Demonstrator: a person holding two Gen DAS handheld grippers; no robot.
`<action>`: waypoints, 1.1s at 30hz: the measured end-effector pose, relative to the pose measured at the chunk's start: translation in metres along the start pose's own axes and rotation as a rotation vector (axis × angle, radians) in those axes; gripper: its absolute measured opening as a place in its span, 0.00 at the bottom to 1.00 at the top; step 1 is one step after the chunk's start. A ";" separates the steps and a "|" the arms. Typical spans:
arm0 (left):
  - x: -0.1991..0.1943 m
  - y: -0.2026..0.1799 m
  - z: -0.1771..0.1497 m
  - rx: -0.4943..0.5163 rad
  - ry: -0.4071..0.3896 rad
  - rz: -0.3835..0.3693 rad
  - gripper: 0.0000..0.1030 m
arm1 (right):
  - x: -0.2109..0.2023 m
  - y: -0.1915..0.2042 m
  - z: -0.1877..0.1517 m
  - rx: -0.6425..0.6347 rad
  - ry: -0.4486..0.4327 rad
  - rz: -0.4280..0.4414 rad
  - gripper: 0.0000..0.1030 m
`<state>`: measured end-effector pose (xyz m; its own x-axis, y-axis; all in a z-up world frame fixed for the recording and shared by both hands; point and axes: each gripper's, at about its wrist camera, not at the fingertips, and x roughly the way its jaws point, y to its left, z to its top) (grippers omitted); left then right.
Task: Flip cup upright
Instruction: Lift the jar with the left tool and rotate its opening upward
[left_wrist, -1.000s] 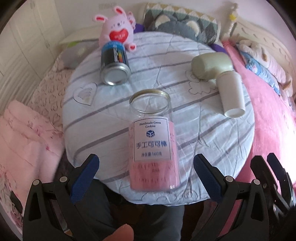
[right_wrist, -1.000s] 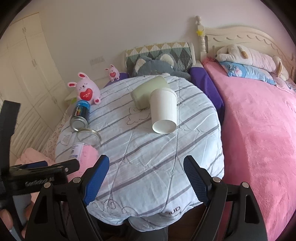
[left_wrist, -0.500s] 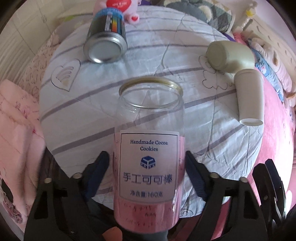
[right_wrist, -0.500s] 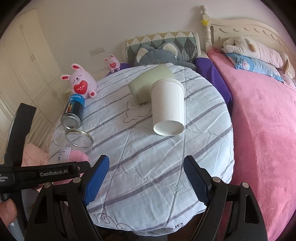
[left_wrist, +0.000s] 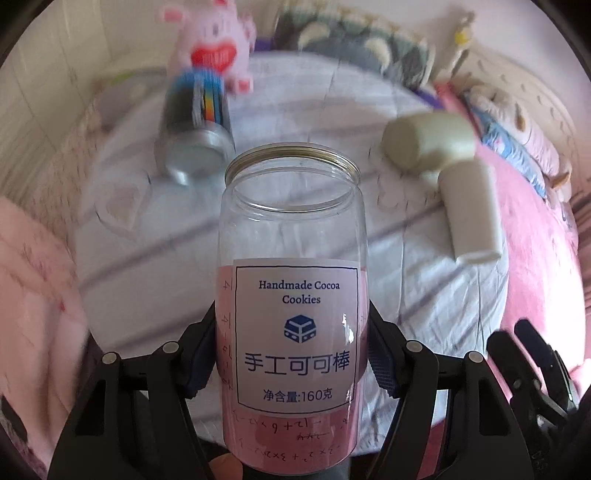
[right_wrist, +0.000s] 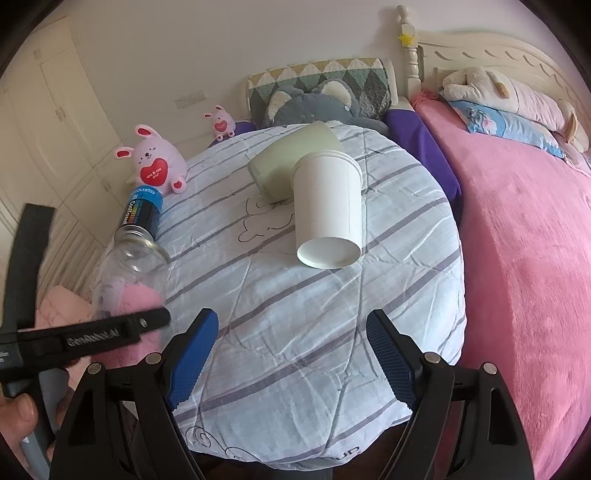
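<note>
Left gripper clamped on the clear jar, centre frame, mouth tilted away. Rotate about the grip, set its base flat on the striped table — soft cover, release slowly. Right gripper spread wide, empty. Jar base cut off at bottom edge; background blurred.

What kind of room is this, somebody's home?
Most likely a bedroom in a home. A bed with a pink blanket and carved headboard stands beside the cloth-covered round table, with plush bunnies and pillows around.
</note>
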<state>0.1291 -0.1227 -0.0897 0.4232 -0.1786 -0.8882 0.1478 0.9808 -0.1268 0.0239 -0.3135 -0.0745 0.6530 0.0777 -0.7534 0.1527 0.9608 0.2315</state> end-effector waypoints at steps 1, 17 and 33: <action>-0.005 -0.001 0.002 0.012 -0.055 0.014 0.68 | 0.000 0.000 -0.001 0.002 0.001 -0.001 0.81; 0.012 0.003 -0.013 0.129 -0.567 0.057 0.69 | -0.014 0.003 -0.018 0.012 0.016 -0.077 0.81; 0.022 0.003 -0.008 0.223 -0.508 0.022 0.69 | -0.029 0.033 -0.032 0.000 0.005 -0.114 0.81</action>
<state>0.1319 -0.1233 -0.1132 0.7981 -0.2279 -0.5577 0.2967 0.9543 0.0347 -0.0143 -0.2754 -0.0646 0.6276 -0.0302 -0.7780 0.2258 0.9634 0.1447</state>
